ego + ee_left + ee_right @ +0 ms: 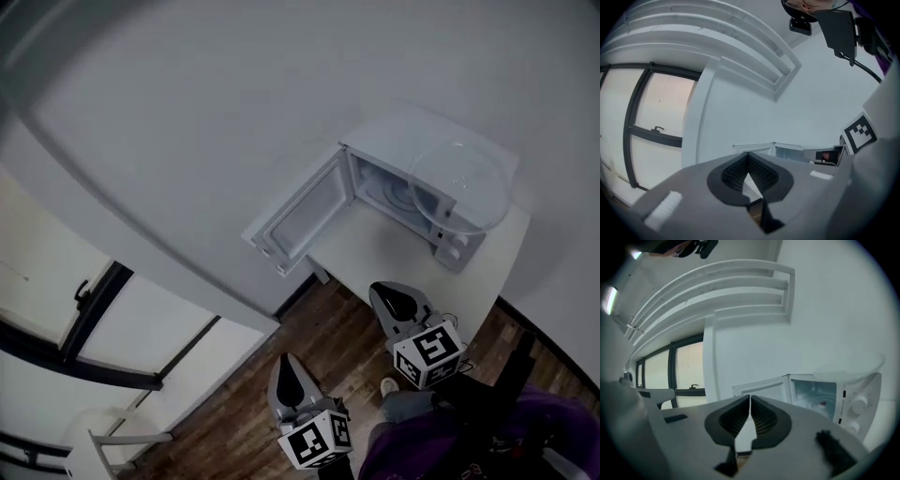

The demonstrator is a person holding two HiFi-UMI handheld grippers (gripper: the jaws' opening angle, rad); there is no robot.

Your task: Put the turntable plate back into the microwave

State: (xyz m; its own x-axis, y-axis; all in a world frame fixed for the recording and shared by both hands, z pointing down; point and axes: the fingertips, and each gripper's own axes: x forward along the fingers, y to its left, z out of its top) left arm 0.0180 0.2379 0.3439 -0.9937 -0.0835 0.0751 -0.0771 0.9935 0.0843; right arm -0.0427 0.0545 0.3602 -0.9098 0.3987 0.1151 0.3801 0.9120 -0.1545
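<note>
A white microwave (412, 192) stands on a white table (492, 272) at the upper right of the head view, its door (305, 211) swung wide open to the left. The clear glass turntable plate (461, 185) lies on top of the microwave. Both grippers hover over the floor short of the table, pointing toward the microwave. My left gripper (287, 364) is shut and holds nothing, its jaws (748, 155) meeting at the tips. My right gripper (390, 294) is nearer the table, likewise shut and empty (750, 397). The right gripper view shows the open cavity (818, 397) and the plate (851, 365) above it.
A plain white wall runs behind the microwave. Dark-framed windows (89, 319) sit at the left. Wooden floor (342, 352) lies under the grippers, in front of the table. The microwave's knobs (858, 404) are on its right panel. A radiator-like white rail (112, 441) stands at the lower left.
</note>
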